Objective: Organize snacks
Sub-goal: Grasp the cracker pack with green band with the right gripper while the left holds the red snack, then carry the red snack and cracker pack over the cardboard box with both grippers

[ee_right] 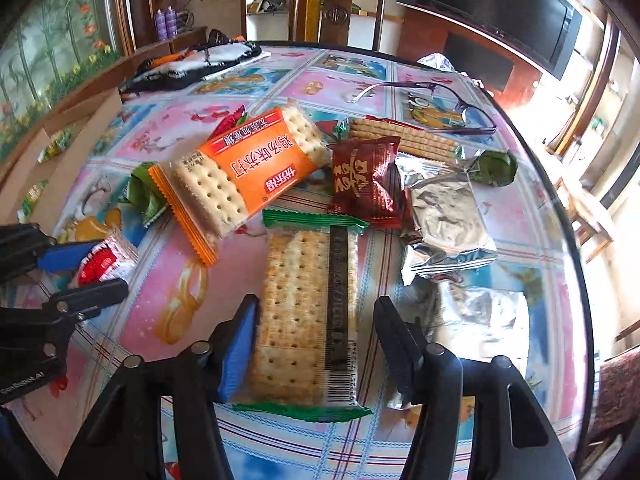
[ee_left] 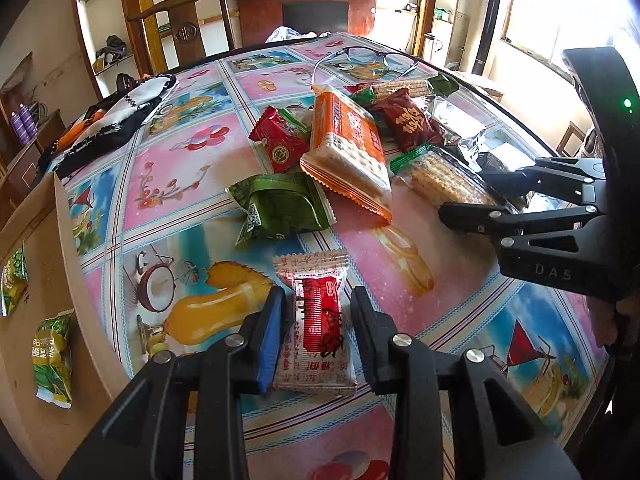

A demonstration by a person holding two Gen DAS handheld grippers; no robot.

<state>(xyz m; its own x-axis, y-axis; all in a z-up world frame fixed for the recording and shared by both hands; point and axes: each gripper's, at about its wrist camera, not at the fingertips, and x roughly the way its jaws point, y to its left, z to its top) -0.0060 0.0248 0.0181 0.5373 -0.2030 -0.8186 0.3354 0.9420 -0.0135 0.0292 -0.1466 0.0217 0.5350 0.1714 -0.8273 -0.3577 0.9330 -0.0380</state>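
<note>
My left gripper (ee_left: 318,308) is open around a small red-and-white snack packet (ee_left: 316,332) that lies flat on the table; the left pad touches its edge. My right gripper (ee_right: 316,320) is open around a clear green-ended cracker pack (ee_right: 306,312), with a gap on the right side. A pile of snacks lies beyond: an orange cracker pack (ee_right: 240,172), a dark red packet (ee_right: 366,180), a silver packet (ee_right: 444,216), a green packet (ee_left: 280,208) and a red packet (ee_left: 280,144). The left gripper also shows in the right wrist view (ee_right: 84,268).
A cardboard box (ee_left: 36,280) at the table's left edge holds green-yellow packets (ee_left: 54,356). Eyeglasses (ee_right: 432,104) lie behind the pile. A folded cloth (ee_left: 108,120) lies at the far left. A wooden chair (ee_left: 180,20) stands behind the round table (ee_left: 460,300).
</note>
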